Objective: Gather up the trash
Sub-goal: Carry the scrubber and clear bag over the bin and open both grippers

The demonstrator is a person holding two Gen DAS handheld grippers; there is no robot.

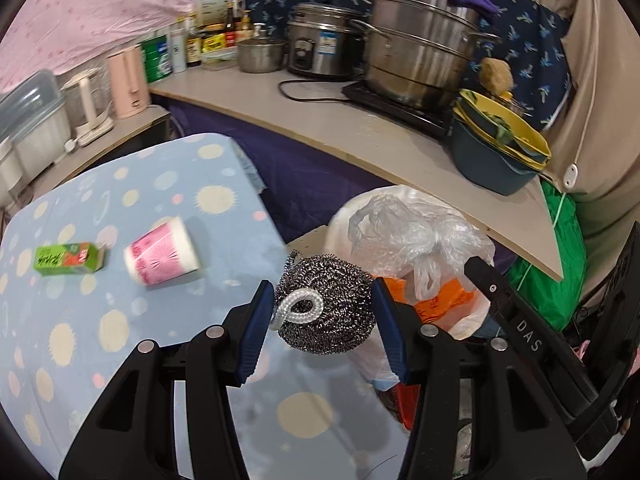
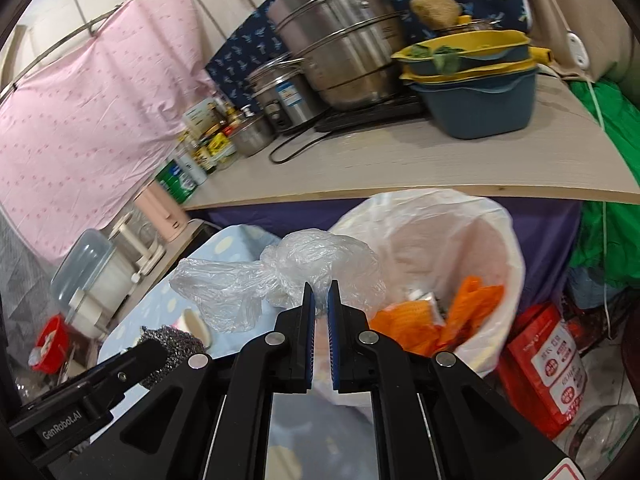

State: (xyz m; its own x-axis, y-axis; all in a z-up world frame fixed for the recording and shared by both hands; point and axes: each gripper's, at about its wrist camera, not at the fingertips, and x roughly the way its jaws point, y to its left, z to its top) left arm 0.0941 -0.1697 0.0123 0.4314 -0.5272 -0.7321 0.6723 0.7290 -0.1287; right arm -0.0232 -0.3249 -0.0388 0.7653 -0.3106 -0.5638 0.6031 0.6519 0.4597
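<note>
**Scourer and bag held near the bin**

Off to my left gripper's (image 1: 324, 312) left, a green carton (image 1: 70, 258) and pink paper cup (image 1: 162, 256) lie on the bench (image 1: 80, 360); that gripper clamps a steel scourer (image 1: 326, 300); my right gripper (image 2: 321, 300) pinches a crumpled clear plastic bag (image 2: 280, 280); just beyond it gapes the lined trash bin (image 2: 508, 248).

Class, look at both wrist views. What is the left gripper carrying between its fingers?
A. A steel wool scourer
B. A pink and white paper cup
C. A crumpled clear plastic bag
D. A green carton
A: in the left wrist view the left gripper is closed on the steel wool scourer, while the paper cup and green carton lie on the table and the right gripper pinches the clear plastic bag.
</note>
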